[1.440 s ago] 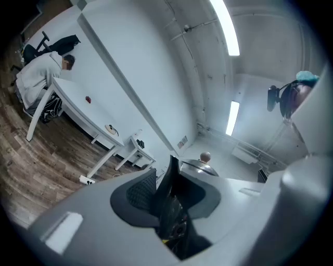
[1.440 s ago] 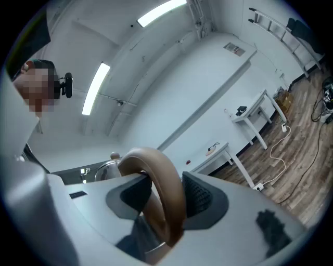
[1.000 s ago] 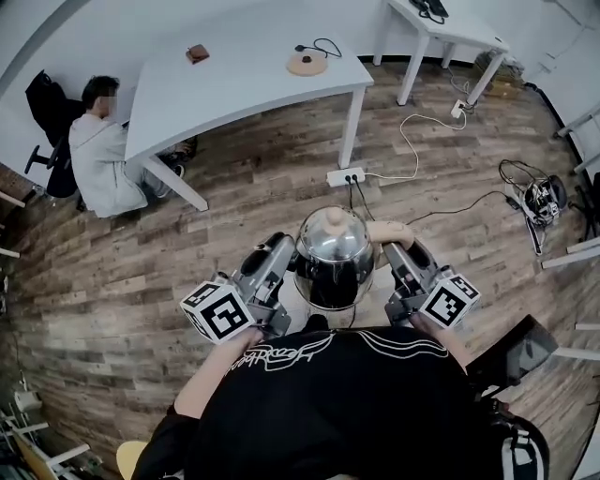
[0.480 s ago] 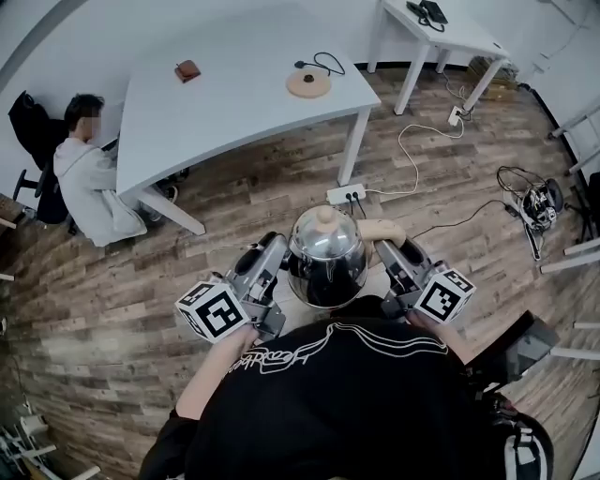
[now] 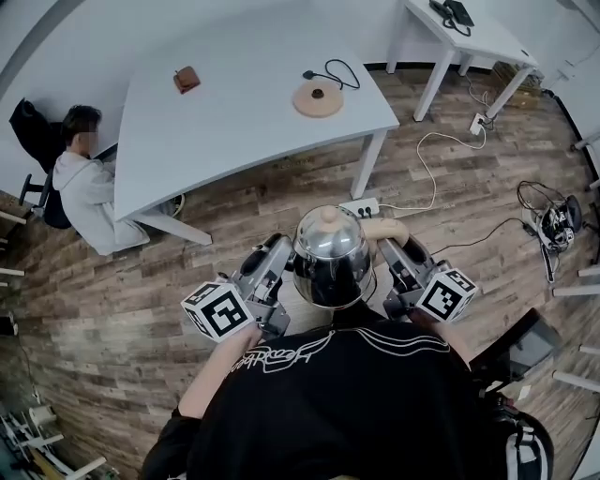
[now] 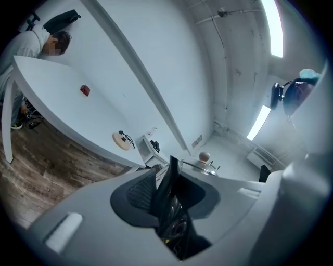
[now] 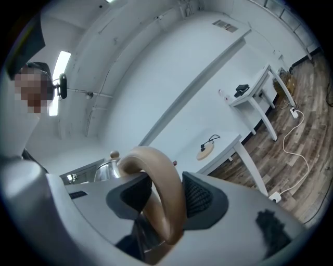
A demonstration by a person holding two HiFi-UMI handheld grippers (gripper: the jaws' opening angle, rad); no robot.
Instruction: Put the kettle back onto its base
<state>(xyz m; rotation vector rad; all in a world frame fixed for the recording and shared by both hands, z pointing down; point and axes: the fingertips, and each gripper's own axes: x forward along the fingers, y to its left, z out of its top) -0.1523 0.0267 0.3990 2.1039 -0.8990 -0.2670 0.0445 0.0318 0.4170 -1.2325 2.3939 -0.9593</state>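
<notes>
A shiny steel kettle (image 5: 330,255) with a pale knob on its lid hangs in front of my chest, carried above the wooden floor. My left gripper (image 5: 279,258) is shut on a thin dark part at the kettle's side (image 6: 169,189). My right gripper (image 5: 394,255) is shut on the curved wooden handle (image 7: 162,195). The round tan base (image 5: 318,97) with its black cord lies near the right end of the white table (image 5: 234,122). It also shows far off in both gripper views, as the base (image 6: 122,140) and the base (image 7: 205,151).
A person (image 5: 82,183) sits at the table's left end. A small brown object (image 5: 186,79) lies on the table. A power strip (image 5: 360,207) and white cable lie on the floor by the table leg. A second white table (image 5: 469,28) and cable clutter (image 5: 553,216) are at the right.
The table and base have drawn nearer and shifted right in the head view as I carry the kettle toward them. Both grips look the same.
</notes>
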